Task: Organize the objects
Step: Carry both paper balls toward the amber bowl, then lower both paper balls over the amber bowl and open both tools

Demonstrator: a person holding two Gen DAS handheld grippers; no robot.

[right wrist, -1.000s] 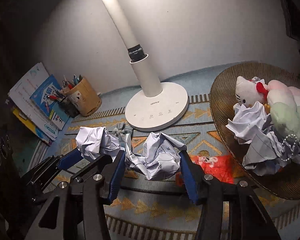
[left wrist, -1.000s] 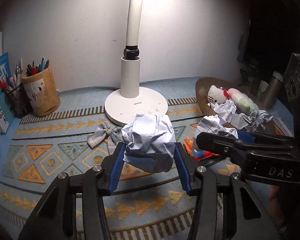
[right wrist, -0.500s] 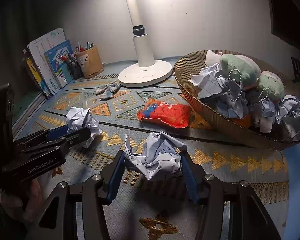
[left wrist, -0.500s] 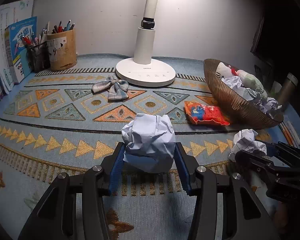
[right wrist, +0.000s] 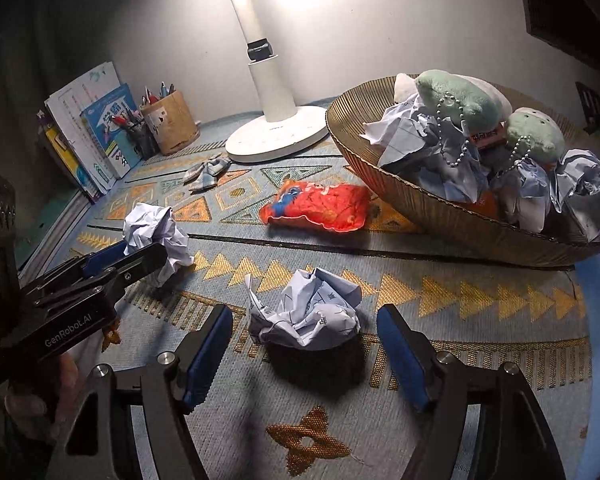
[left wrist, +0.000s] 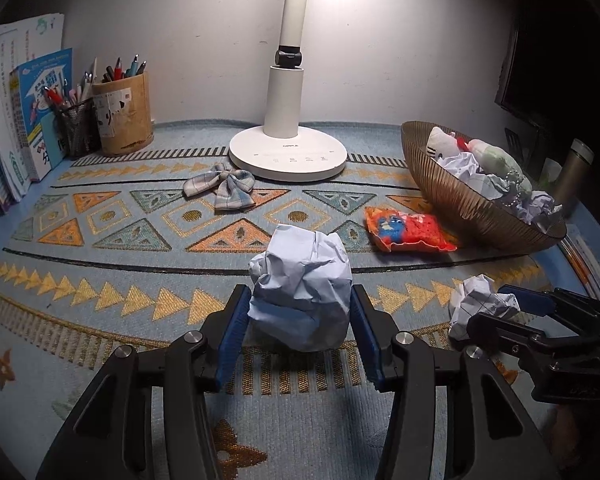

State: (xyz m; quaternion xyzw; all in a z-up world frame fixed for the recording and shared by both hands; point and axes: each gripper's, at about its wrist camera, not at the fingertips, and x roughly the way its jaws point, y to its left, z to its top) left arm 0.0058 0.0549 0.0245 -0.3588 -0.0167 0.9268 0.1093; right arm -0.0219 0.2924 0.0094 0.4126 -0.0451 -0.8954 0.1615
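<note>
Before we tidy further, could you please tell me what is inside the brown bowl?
The bowl holds crumpled paper balls, two green plush toys with bead chains, and a white plush. Whatever lies beneath that pile, at the bottom, is covered.

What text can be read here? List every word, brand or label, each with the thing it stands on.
"OPPLE": on the round base of the white desk lamp.
"GenRobot.AI": on the black body of the left gripper.
Blue-covered booklet: printed characters, too blurred to read.
Tan cylindrical pen cup: a label, unreadable.
Crumpled white paper ball: handwritten marks, illegible.
Orange-red snack packet: print too blurred.
</note>
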